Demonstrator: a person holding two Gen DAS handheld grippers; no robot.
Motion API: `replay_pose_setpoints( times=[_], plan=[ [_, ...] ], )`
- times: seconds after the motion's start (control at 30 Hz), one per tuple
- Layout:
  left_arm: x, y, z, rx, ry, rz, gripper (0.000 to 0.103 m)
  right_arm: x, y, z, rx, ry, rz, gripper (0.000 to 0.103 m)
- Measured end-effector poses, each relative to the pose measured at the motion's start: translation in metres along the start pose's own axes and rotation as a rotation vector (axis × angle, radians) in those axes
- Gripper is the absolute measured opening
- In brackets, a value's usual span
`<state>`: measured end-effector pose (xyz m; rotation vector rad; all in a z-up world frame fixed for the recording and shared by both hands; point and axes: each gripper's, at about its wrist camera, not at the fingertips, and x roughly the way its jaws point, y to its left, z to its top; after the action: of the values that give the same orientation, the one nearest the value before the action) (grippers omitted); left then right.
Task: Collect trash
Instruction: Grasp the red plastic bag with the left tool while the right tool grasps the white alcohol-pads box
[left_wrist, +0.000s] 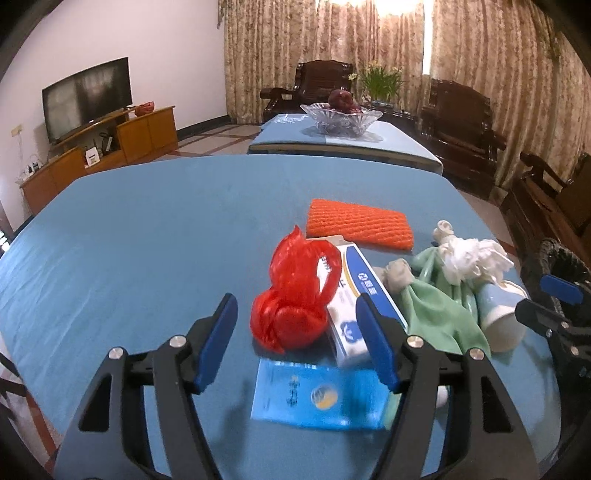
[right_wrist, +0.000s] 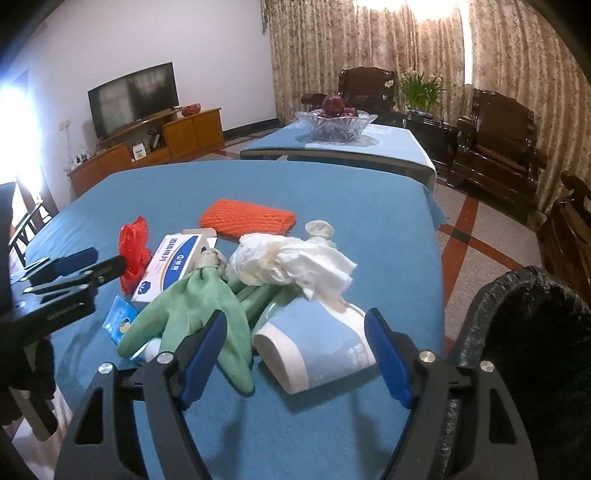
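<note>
Blue cloth is covering the surface (right_wrist: 332, 206) where light, crushable trash is lying mid-frame: the paper cup (right_wrist: 314, 354) is sitting between the wide-open right hand-held gripper (right_wrist: 295, 354), best pinched across its stiffer rim, while the left hand-held gripper (left_wrist: 297, 341) is hanging wide open around the limp red bag (left_wrist: 291, 295).

A white wall (right_wrist: 207, 40) stands on the left, with a dark television (left_wrist: 86, 98) on a low wooden cabinet (left_wrist: 99, 155), and floor-length patterned curtains (left_wrist: 480, 55) cover the far side, daylight glowing through them at the top. In front of the curtains stand 2 dark carved wooden armchairs (right_wrist: 498, 140) with a potted plant (right_wrist: 421, 88) between them. The floor (right_wrist: 480, 251) is pale tile crossed by red bands, and a far table in blue cloth (left_wrist: 399, 142) carries a glass bowl (left_wrist: 341, 118) of dark red fruit.
</note>
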<state>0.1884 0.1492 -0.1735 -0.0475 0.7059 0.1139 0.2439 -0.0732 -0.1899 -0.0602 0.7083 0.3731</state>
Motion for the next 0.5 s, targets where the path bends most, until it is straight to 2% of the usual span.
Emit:
replay_pose_setpoints(
  times=[0.13, 0.17, 0.2, 0.27, 0.5],
  plan=[
    [0.020, 0.001, 0.003, 0.000, 0.025, -0.006, 0.065, 0.006, 0.007, 0.003, -0.012, 0.006, 0.010, 0.075],
    [0.024, 0.002, 0.004, -0.004, 0.032, -0.011, 0.062, 0.006, 0.008, 0.004, -0.013, 0.006, 0.011, 0.075],
    [0.027, 0.003, 0.004, -0.011, 0.041, -0.018, 0.048, 0.007, 0.009, 0.005, -0.015, 0.007, 0.010, 0.075],
    [0.034, 0.006, 0.004, -0.025, 0.062, -0.021, 0.036, 0.008, 0.010, 0.004, -0.018, 0.012, 0.004, 0.075],
    [0.024, 0.021, 0.002, -0.068, 0.037, -0.014, 0.026, 0.008, 0.015, 0.005, -0.021, 0.011, 0.005, 0.075]
  ],
)
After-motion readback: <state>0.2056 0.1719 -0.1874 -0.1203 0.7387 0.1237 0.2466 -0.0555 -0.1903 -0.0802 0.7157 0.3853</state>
